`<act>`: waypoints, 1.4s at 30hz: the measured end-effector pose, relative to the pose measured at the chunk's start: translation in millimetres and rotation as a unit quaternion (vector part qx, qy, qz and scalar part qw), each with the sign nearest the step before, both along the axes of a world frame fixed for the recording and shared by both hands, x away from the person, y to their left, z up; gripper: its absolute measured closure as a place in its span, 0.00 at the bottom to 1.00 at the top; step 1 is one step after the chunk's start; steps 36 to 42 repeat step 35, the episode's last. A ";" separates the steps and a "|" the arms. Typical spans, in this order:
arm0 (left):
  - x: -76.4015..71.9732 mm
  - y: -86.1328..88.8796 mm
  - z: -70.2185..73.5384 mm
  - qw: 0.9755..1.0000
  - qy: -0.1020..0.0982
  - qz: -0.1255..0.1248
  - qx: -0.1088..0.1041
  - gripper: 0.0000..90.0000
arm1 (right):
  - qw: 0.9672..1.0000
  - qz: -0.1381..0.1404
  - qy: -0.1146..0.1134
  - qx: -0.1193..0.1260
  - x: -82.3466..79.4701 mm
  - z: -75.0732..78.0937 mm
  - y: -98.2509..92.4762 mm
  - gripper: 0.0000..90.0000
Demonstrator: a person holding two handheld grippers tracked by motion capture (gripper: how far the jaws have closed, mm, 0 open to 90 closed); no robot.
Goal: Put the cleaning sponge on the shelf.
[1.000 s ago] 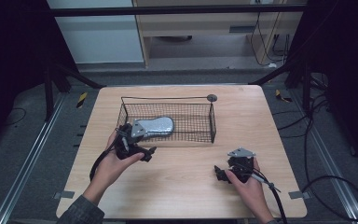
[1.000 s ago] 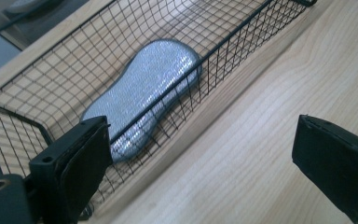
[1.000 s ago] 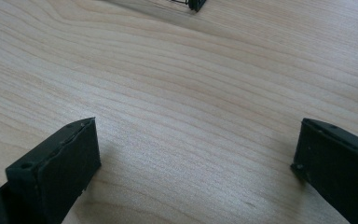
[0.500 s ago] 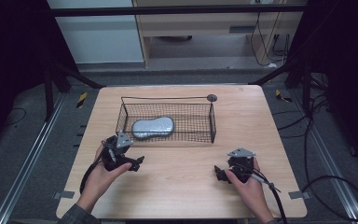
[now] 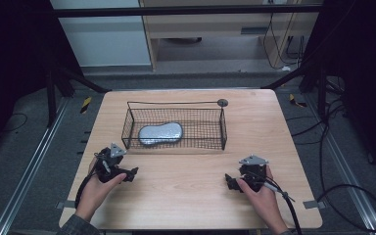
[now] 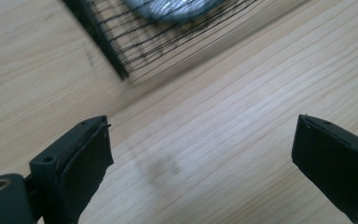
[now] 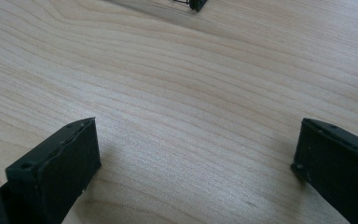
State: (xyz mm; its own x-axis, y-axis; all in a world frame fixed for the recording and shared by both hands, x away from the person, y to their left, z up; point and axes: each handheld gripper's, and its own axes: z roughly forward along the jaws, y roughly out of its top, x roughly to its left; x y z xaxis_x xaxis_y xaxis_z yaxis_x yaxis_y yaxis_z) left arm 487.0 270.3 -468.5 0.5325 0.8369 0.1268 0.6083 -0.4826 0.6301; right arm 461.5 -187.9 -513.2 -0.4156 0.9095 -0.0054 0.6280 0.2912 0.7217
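Note:
A black wire basket [image 5: 223, 128] stands on the wooden table [image 5: 186, 200] toward the back. Inside it, at its left end, lies a grey peanut-shaped pouch [image 5: 160, 132]. My left gripper [image 5: 127, 175] is held low over the table near the front left, in front of the basket's left corner, jaws wide open and empty. The left gripper view shows the basket's corner [image 6: 116, 60] and the blurred grey pouch [image 6: 172, 7] beyond its jaws. My right gripper [image 5: 230, 182] rests by the table's front right, open with nothing between its jaws; a basket corner [image 7: 197, 4] peeks in at the top.
A small round grey disc [image 5: 222, 102] sits at the basket's back right corner. Dark frame posts and cables surround the table, and cabinets stand behind it. Bare wood lies between the two grippers.
My left gripper has drawn back from the basket's left end toward the front left of the table. The grey pouch stays in the basket. The right gripper has not moved.

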 end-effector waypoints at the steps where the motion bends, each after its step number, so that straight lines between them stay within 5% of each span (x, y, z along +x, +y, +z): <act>1: 0.8 2.6 -1.8 1.000 0.002 0.003 -0.001 0.05 | 1.000 0.000 0.000 0.000 0.0 0.0 0.0 0.01; 14: 14.9 31.0 -25.9 0.999 0.009 0.047 -0.019 0.04 | 1.000 0.000 0.000 0.000 0.1 0.0 0.0 0.01; 18: 19.9 39.3 -32.0 0.997 0.012 0.063 -0.045 0.01 | 1.000 0.000 0.000 0.000 0.1 0.0 0.0 0.00; 27: 20.1 44.7 -39.3 0.995 -0.017 0.063 -0.071 0.00 | 1.000 0.000 0.000 0.000 0.1 0.0 0.0 0.00; 42: 20.3 44.8 -39.2 0.995 -0.018 0.062 -0.070 0.00 | 1.000 0.000 0.000 0.000 0.2 0.0 0.0 0.00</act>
